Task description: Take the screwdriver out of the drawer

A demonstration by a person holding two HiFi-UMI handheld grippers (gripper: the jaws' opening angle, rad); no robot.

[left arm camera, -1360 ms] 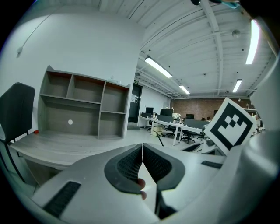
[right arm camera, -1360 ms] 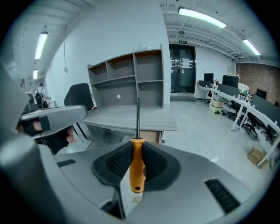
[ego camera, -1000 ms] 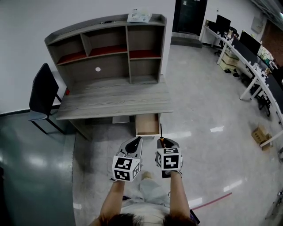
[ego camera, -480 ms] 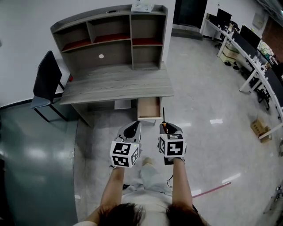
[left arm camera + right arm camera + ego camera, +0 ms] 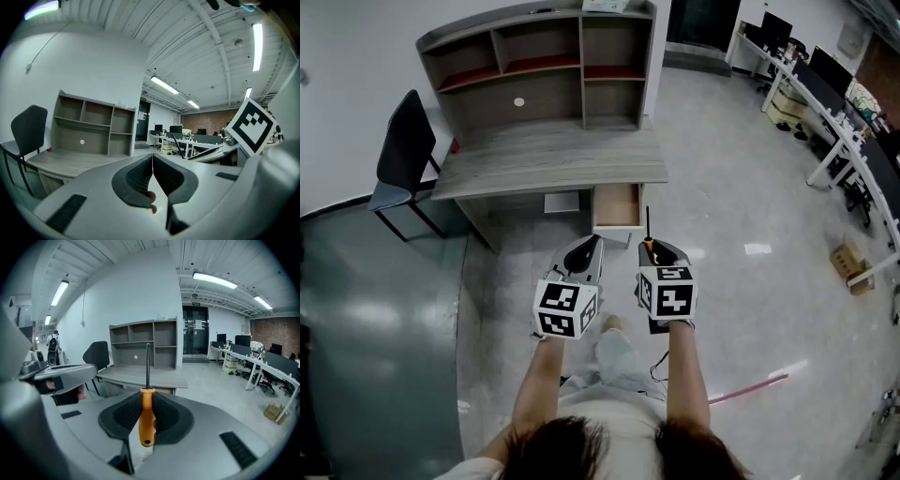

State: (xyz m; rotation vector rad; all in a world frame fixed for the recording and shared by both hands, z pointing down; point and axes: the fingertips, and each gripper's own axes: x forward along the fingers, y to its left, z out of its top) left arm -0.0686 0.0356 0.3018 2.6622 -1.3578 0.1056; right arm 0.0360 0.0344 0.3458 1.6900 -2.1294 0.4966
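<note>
A screwdriver (image 5: 146,416) with an orange handle and a dark shaft stands upright between the jaws of my right gripper (image 5: 146,414), which is shut on the handle. In the head view the screwdriver (image 5: 647,240) points toward the desk from the right gripper (image 5: 659,257). The drawer (image 5: 617,206) under the desk's right side hangs open, and its inside looks bare. My left gripper (image 5: 584,253) hovers beside the right one, left of it; in the left gripper view it (image 5: 152,165) is shut with nothing between the pads.
A grey desk (image 5: 547,158) with a shelf hutch (image 5: 547,66) stands ahead against the wall. A black chair (image 5: 398,157) is at its left. Office desks with monitors (image 5: 830,103) line the right side. A cardboard box (image 5: 847,263) sits on the floor.
Both grippers and the screwdriver have drawn back a little from the desk, which now looks farther away. The right gripper still holds the screwdriver.
</note>
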